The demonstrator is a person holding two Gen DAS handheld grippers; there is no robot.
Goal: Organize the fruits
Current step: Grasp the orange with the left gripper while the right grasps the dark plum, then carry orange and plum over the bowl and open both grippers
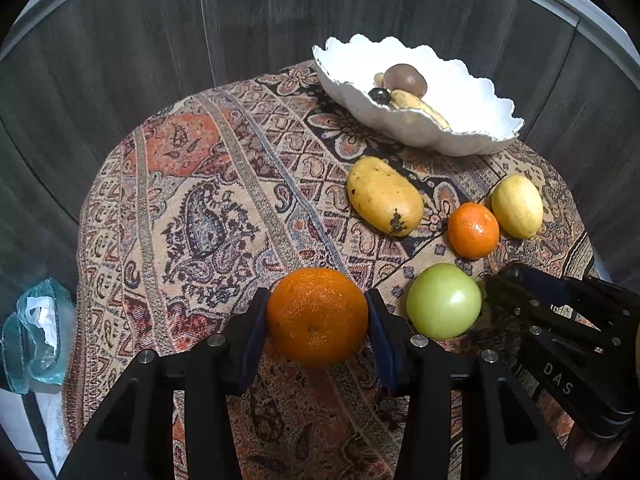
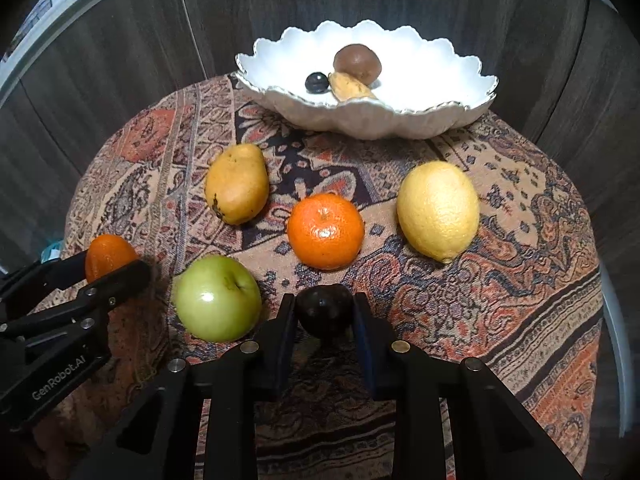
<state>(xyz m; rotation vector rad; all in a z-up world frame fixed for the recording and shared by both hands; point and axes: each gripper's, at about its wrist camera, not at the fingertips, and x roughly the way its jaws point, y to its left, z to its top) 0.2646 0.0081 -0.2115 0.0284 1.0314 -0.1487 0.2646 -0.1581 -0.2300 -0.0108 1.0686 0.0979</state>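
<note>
mango [image 2: 237,184], tangerine [image 2: 325,231], lemon [image 2: 438,211], green apple [image 2: 218,298] lie before the bowl [image 2: 440,120].

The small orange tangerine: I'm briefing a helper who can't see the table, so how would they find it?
Start at the white scalloped bowl at the table's far edge and come toward the near side. Loose on the patterned cloth lie a yellow-brown mango, then the small orange tangerine, then a pale yellow lemon. It is the middle one, round and deep orange; no gripper holds it.

You've got a round tabletop [image 2: 520,240] draped in a busy paisley cloth [image 1: 208,200]. Dark wood-grain wall panels [image 1: 120,60] curve behind it, and a crumpled blue plastic bag [image 1: 36,336] sits down at the left.
</note>
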